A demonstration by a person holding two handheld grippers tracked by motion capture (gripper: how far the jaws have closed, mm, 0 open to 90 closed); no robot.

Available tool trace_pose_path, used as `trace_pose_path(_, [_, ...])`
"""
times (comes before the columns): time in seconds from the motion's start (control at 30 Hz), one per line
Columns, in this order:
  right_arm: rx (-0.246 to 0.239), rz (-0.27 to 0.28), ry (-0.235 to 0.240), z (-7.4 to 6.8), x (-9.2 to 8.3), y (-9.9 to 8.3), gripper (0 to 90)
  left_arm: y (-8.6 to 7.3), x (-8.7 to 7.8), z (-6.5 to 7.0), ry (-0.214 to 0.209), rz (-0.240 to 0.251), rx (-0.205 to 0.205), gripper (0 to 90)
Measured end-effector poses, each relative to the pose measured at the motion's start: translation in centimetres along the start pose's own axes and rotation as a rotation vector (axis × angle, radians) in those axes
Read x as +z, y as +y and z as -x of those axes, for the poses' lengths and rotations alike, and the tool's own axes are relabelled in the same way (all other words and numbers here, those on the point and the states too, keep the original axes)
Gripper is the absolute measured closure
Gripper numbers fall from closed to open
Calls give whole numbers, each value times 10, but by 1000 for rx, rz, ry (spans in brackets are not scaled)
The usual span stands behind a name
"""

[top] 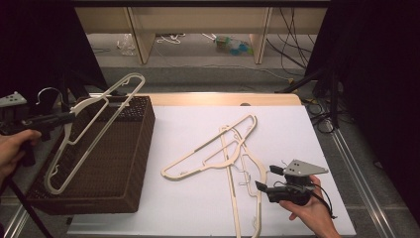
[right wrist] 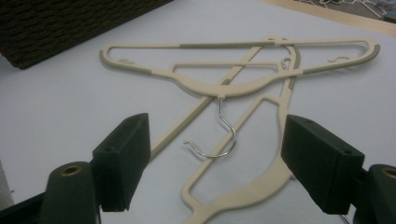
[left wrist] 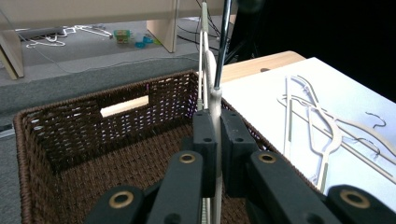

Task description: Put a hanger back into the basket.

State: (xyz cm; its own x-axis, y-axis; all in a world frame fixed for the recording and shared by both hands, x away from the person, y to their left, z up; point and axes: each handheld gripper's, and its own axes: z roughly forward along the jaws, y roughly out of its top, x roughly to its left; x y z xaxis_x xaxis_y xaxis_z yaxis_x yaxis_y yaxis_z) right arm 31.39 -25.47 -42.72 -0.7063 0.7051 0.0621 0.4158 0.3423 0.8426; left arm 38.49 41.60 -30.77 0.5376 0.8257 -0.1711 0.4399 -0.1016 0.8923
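My left gripper (top: 69, 118) is shut on the neck of a cream plastic hanger (top: 105, 95), just below its metal hook. The hanger hangs tilted over a dark brown wicker basket (top: 133, 163) at the table's left. In the left gripper view the jaws pinch the hanger's neck (left wrist: 214, 100) above the basket's inside (left wrist: 93, 140). Two more cream hangers (top: 198, 148) (top: 233, 198) lie crossed on the white table top. My right gripper (top: 267, 178) hovers open beside them. In the right gripper view the top hanger's metal hook (right wrist: 219, 135) lies between the wide-apart jaws, untouched.
The white table top (top: 198, 218) has bare room in front of the basket and to the right of the hangers. A corner of the basket (right wrist: 70, 23) stands left of the lying hangers (left wrist: 317, 126). Dark stands and cables flank the table; shelves stand behind.
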Motion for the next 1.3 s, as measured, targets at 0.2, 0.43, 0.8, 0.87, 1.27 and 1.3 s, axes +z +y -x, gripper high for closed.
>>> trace_pose_path(0.2, [2, 0, 1, 0, 0, 0, 249, -11, 0, -6, 5, -49, 14, 858])
trace_pose_path(0.43, [2, -3, 3, -1, 0, 0, 249, -23, 7, -14, -3, -98, 9, 858])
trace_pose_path(0.8, [-4, 3, -1, 0, 0, 0, 250, -41, 23, -18, -32, -168, -13, 857])
trace_pose_path(0.87, [3, -14, -1, 0, -2, 1, 250, -42, 28, -18, -24, -177, -11, 856])
trace_pose_path(1.27, [-2, -3, 6, 0, 1, 0, 253, -56, 49, -36, 42, -259, -28, 856])
trace_pose_path(1.3, [-2, -2, 6, 0, 1, 0, 253, -56, 51, -37, 48, -254, -35, 855])
